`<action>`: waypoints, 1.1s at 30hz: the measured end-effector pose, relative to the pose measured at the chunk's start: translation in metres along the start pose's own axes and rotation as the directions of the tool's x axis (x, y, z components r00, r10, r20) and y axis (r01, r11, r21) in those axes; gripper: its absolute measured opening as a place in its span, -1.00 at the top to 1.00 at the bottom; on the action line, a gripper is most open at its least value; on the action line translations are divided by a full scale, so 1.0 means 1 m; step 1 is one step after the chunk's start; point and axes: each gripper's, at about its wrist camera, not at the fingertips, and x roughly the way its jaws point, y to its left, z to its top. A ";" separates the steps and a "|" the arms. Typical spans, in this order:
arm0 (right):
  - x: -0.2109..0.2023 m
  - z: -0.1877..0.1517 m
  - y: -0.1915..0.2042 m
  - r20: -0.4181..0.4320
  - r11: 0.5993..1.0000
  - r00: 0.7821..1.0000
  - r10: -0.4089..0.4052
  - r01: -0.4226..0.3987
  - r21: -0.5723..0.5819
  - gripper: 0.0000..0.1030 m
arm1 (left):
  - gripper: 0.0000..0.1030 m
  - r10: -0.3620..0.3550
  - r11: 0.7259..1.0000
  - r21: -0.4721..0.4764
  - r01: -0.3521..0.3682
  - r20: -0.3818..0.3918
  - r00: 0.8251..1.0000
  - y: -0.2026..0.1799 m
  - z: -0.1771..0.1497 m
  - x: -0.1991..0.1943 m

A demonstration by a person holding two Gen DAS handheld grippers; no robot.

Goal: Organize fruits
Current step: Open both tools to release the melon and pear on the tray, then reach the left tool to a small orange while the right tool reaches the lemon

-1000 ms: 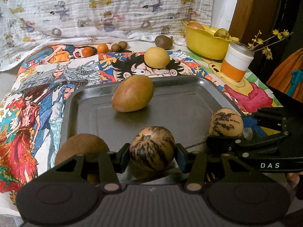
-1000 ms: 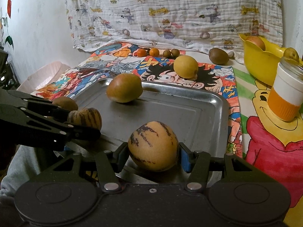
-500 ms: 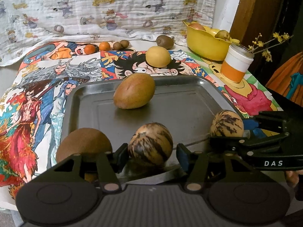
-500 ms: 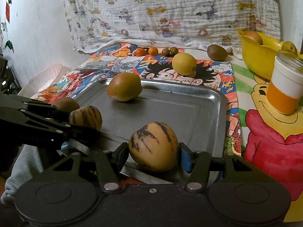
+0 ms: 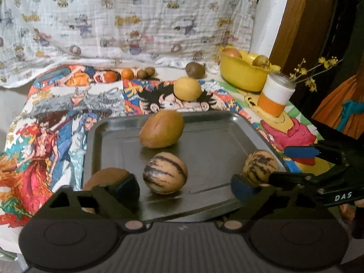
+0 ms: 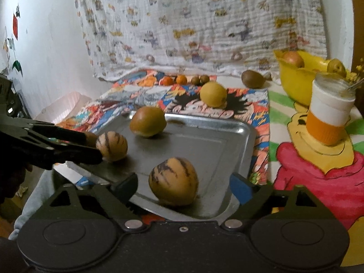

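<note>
Cartoon cloth covers the table (image 5: 56,122). On the left camera, the left gripper (image 5: 182,186) has just let go; its striped fruit (image 5: 165,173) sits on the tray (image 5: 218,141).

On the right camera, the right gripper (image 6: 182,185) has just opened too, its striped fruit (image 6: 173,180) down. The yellow fruit (image 6: 213,94) still waits outside.

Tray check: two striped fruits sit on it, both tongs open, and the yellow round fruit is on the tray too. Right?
Not quite. The yellow round fruit lies on the printed cloth beyond the metal tray, as the left wrist view shows. The striped fruits do sit on the tray, with the left tongs and right tongs open.
</note>
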 end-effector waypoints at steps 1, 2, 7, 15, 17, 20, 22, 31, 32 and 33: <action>-0.002 0.001 -0.001 0.008 1.000 1.000 -0.004 0.004 -0.003 -0.81 | -0.92 0.005 1.000 0.006 -0.005 0.004 1.000 -0.001 0.001 -0.001; -0.004 0.003 -0.002 0.017 1.000 1.000 -0.007 0.007 -0.006 -0.87 | -0.92 0.009 1.000 0.013 -0.009 0.007 1.000 -0.002 0.002 -0.002; -0.010 0.014 -0.008 0.069 0.999 0.997 -0.023 0.024 -0.021 -0.99 | -0.99 0.023 0.999 0.035 -0.023 0.024 0.999 -0.003 0.007 -0.004; -0.010 0.028 -0.016 0.137 0.997 0.987 -0.078 0.080 -0.008 -0.99 | -0.99 0.040 0.999 0.030 -0.041 0.025 0.999 0.006 0.021 -0.001; -0.007 0.032 -0.019 0.149 0.996 0.985 -0.089 0.090 0.005 -0.99 | -0.99 0.042 0.999 0.028 -0.043 0.025 0.999 0.010 0.026 0.002; -0.001 0.040 -0.022 0.159 0.995 0.982 -0.103 0.101 0.022 -0.99 | -0.99 0.056 0.998 0.023 -0.057 0.026 0.998 0.018 0.037 0.006; 0.005 0.048 -0.025 0.160 0.994 0.981 -0.113 0.110 0.025 -0.99 | -0.99 0.066 0.998 0.020 -0.067 0.028 0.997 0.024 0.045 0.009; 0.040 0.087 -0.038 0.137 0.991 0.982 -0.131 0.130 0.017 -0.99 | -0.99 0.051 0.997 -0.064 -0.051 0.008 0.999 0.064 0.084 0.039; 0.045 0.093 -0.039 0.130 0.991 0.983 -0.133 0.133 0.011 -0.99 | -0.99 0.052 0.996 -0.067 -0.052 0.002 0.999 0.068 0.088 0.043; 0.049 0.099 -0.040 0.124 0.991 0.983 -0.134 0.135 0.004 -0.99 | -0.99 0.055 0.996 -0.066 -0.055 -0.006 0.998 0.071 0.092 0.048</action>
